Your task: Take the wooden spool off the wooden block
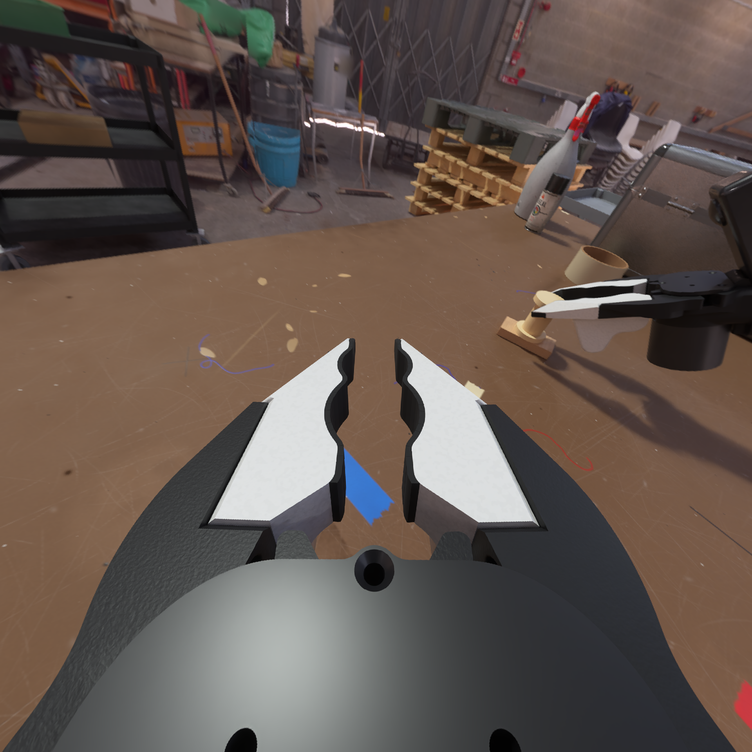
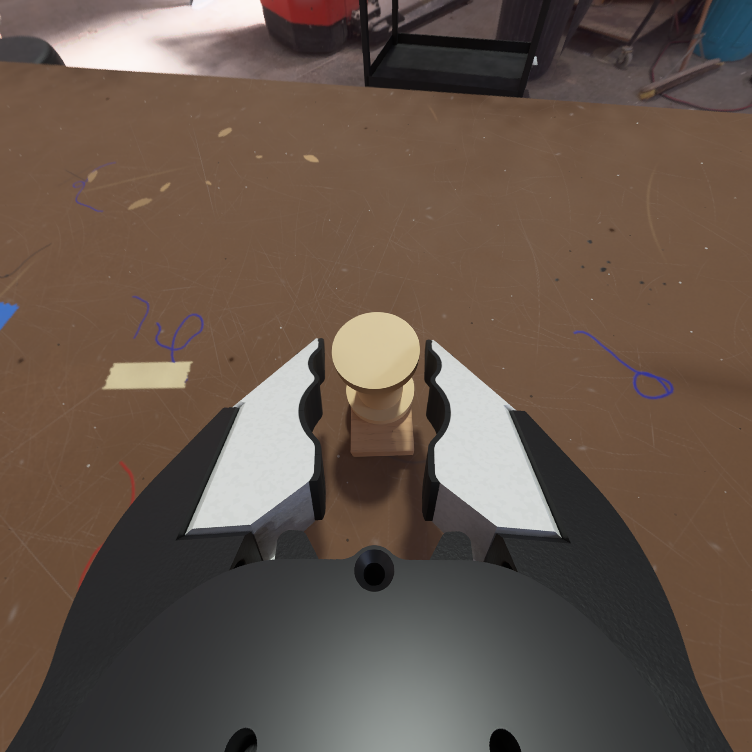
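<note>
The spool stands upright on the little wood block, on the brown bench. R claw is open w/ a finger each side of the spool's top, not touching. L claw is open too, holding nothing, far off.

Pale wood on a scuffed brown board, with matt black and white grippers over it.

The wooden spool looks smooth and satiny, the wooden block under it shows faint grain. The tabletop is a dull brown hardboard, scratched and speckled, with matt blue tape stuck on it. The right gripper has chalky white finger faces in finely textured black plastic; the left gripper looks the same, its housing softly sheened.
</note>
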### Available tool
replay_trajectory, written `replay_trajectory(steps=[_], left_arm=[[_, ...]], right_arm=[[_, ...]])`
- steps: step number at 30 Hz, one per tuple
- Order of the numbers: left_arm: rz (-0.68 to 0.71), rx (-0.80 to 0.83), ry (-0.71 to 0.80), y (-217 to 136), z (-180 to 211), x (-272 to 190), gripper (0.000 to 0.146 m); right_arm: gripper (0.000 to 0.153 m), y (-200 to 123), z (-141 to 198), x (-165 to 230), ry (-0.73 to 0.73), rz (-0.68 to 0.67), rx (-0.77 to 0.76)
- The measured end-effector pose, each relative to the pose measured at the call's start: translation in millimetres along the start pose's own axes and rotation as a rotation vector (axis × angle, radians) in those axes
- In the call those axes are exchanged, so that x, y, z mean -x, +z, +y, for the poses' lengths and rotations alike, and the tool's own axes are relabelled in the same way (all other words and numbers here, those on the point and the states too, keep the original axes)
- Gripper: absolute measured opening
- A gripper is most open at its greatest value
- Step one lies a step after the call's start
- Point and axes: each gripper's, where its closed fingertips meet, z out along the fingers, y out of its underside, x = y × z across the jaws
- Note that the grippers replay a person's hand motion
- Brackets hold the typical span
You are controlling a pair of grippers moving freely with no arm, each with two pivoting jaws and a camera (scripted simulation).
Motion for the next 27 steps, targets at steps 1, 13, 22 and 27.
replay_trajectory(steps=[1, 13, 22, 27], left_arm=[[0.011, 0.016, -0.006, 1.3, 2.4, -1.6, 0.019], [-0.022, 0.106, 0.006, 10.9, 22.8, 8.2, 0.019], [-0.047, 0.112, 0.038, 9.6, 21.7, 7.4, 0.019], [-0.043, 0.113, 0.031, 9.4, 21.8, 6.9, 0.019]], right_arm=[[0.045, 0.6, 1.3, -0.4, -0.010, -0.002, 0.006], [0.042, -5.2, 0.2, -10.1, -0.001, 0.000, 0.006], [0.042, -2.1, 3.9, 0.2, -0.046, -0.006, 0.035], [0.042, -2.6, 3.4, -1.8, -0.002, -0.025, 0.025]])
